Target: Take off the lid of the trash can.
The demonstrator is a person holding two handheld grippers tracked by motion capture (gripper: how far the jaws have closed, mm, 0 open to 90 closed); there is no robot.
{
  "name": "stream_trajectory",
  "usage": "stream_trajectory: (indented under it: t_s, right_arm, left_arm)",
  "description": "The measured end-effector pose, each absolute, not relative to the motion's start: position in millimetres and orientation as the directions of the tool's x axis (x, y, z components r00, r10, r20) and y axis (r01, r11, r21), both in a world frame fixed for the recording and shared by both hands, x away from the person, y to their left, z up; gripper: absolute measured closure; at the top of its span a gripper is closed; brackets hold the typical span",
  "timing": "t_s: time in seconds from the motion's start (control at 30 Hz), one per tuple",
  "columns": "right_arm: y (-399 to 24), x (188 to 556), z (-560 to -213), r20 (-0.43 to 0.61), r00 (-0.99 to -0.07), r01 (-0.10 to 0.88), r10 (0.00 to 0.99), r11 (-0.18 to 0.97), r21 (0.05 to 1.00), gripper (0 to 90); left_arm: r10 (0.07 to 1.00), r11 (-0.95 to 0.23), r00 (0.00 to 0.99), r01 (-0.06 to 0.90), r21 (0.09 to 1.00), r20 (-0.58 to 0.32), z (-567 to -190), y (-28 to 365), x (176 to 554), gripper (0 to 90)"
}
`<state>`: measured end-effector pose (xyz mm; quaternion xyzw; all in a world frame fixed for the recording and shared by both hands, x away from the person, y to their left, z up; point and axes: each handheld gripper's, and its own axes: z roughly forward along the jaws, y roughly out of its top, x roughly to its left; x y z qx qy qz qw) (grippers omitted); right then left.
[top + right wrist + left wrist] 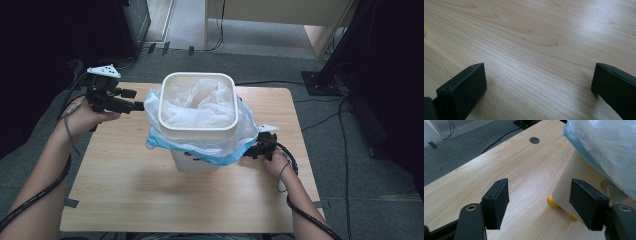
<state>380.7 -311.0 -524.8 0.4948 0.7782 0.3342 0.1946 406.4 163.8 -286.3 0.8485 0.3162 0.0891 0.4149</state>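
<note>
While both grippers' jaws stand apart and empty, the left gripper [134,100] at centre-left should pinch the translucent blue-edged plastic liner [200,107] overhanging the cream square bin [195,162], while the right gripper [250,152] steadies it.

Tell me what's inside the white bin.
A crumpled clear plastic bag lines the bin, its blue-edged skirt folded out over the rim. The bag hides the bin's bottom and anything lying there.

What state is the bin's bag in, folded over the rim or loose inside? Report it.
Folded over: the bag drapes outside the bin all around its rim.
</note>
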Motion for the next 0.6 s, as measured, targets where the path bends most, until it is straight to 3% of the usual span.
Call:
stream_trajectory:
  t_s: [0.6]
  right_arm:
    - [-311.0,380.7,-524.7,0.028,-0.435,0.641,0.9,0.287,0.712,0.0]
  left_arm:
    - [0.593,-0.468,0.8,0.434,0.77,-0.09,-263.7,162.6,407.0,32.8]
